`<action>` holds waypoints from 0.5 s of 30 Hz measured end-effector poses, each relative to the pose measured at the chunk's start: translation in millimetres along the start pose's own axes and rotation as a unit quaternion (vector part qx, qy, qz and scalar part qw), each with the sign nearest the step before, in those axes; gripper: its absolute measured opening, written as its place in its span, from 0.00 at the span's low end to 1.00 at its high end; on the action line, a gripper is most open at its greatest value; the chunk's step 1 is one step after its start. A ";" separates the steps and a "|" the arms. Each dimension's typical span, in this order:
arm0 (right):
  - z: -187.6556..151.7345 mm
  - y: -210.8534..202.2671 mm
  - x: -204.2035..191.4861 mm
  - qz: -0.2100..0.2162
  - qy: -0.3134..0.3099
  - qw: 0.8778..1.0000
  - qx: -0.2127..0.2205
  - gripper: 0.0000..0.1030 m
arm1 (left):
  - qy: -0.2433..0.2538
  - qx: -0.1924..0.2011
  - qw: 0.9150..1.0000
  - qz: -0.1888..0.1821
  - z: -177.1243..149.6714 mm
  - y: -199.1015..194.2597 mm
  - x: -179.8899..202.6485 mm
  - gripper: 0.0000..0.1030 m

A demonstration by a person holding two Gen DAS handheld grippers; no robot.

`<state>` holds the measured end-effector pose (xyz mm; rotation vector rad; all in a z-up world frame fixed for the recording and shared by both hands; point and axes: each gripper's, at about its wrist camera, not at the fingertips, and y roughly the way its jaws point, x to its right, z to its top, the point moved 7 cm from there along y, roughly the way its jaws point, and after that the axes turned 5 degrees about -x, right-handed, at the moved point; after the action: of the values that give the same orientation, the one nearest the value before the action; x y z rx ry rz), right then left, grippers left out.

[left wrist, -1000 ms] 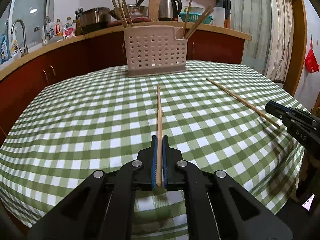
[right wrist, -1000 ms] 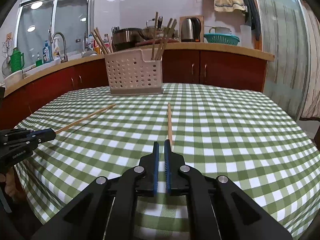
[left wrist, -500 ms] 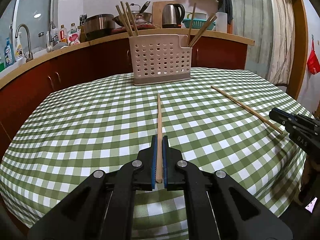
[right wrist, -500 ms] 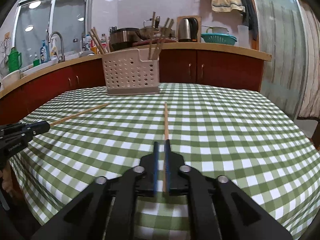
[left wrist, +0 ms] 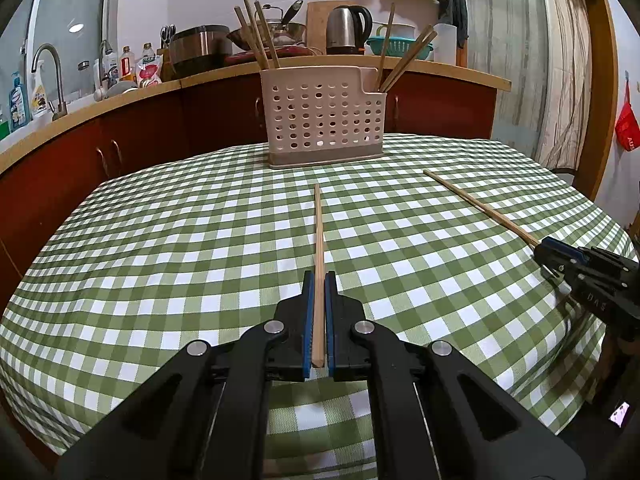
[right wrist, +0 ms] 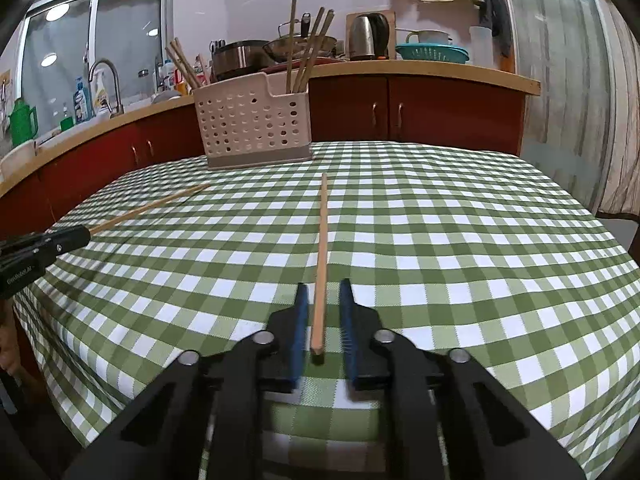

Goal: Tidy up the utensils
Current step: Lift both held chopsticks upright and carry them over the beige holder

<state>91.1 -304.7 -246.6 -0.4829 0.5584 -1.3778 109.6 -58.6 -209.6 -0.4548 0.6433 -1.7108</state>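
My left gripper [left wrist: 319,276] is shut on the near end of a wooden chopstick [left wrist: 319,232], which points out over the green checked tablecloth [left wrist: 180,240] toward the beige perforated utensil holder [left wrist: 324,120]. The holder has several chopsticks standing in it. My right gripper [right wrist: 323,286] straddles the near end of a second chopstick [right wrist: 322,240]. Its jaws are closing, with a gap on each side of the stick. The stick lies on the cloth, aimed at the holder [right wrist: 256,124]. Each gripper also shows in the other's view: the right gripper [left wrist: 540,250] and the left gripper [right wrist: 86,236].
Behind the table runs a kitchen counter [left wrist: 440,68] with red cabinets, a kettle [left wrist: 348,28], pots, a sink tap [left wrist: 48,72] and bottles. The table's edge drops away close in front of both grippers. A curtain [left wrist: 568,80] hangs at the right.
The right gripper's jaws were shut just short of the chopstick's end; they now stand apart with that end between them. The left gripper keeps its grip.
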 end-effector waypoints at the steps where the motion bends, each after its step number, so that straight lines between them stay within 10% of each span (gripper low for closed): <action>1: 0.4 -0.4 0.4 0.000 0.001 1.000 0.000 0.11 | 0.000 0.000 1.000 0.000 0.3 0.0 -0.1 0.05; 15: 15.3 -17.6 -7.0 -0.007 -0.016 1.000 0.023 0.07 | -0.006 0.021 1.000 0.007 9.6 -10.8 -7.7 0.05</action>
<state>86.3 -300.2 -223.2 -0.4711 0.4961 -1.3904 109.1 -51.1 -195.0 -0.4305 0.5998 -1.7028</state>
